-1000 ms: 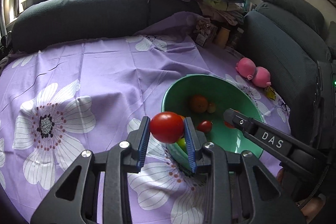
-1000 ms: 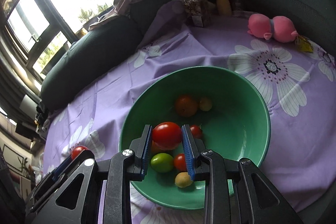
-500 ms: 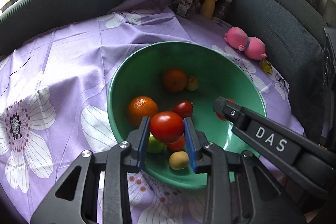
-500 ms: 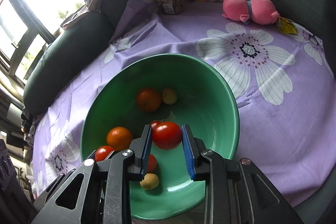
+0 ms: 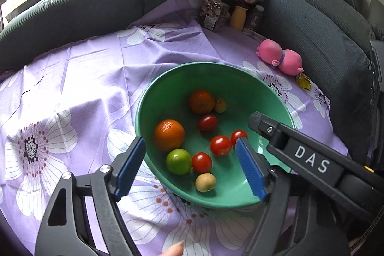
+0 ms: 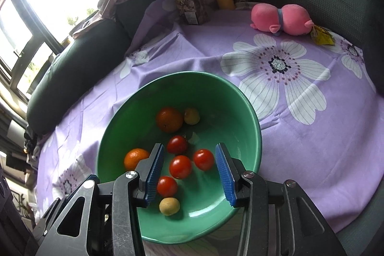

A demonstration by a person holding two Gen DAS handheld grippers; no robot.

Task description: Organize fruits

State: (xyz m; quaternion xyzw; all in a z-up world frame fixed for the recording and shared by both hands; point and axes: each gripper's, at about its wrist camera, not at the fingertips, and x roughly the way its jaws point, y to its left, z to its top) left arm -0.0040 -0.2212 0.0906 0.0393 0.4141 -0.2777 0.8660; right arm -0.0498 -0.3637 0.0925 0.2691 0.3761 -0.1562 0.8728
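Across the whole scene a dark grey sofa [image 5: 312, 23] is seen curving behind and to the right, and over the desk in front of it a purple flowered cloth [image 5: 84, 78] is spread. Near the middle of the cloth a green bowl [image 5: 168, 78] is set, and all the fruit in view is gathered inside it. Above the bowl's near rim the left hand-held gripper [image 5: 190, 166] is held with its blue pads spread wide and nothing between them; the right hand-held gripper [image 6: 189, 170] is likewise released, its pads apart over the bowl's near side (its black arm, lettered DAS, is seen reaching in from the right in the left wrist view). A pink plush toy [image 6: 280, 19] is laid on the cloth near the sofa, well apart from the bowl. Within the bowl, one orange [image 5: 169, 134] is placed at the left, a second orange [image 5: 201, 101] lies at the far side touching a small yellow fruit [image 5: 220, 105], and a green fruit [image 5: 178, 161] is set just beside a red tomato [image 5: 201, 162]. Three more tomatoes [image 5: 220, 145] are scattered near the centre, and a small tan fruit [image 5: 205, 182] is found nearest the rim.
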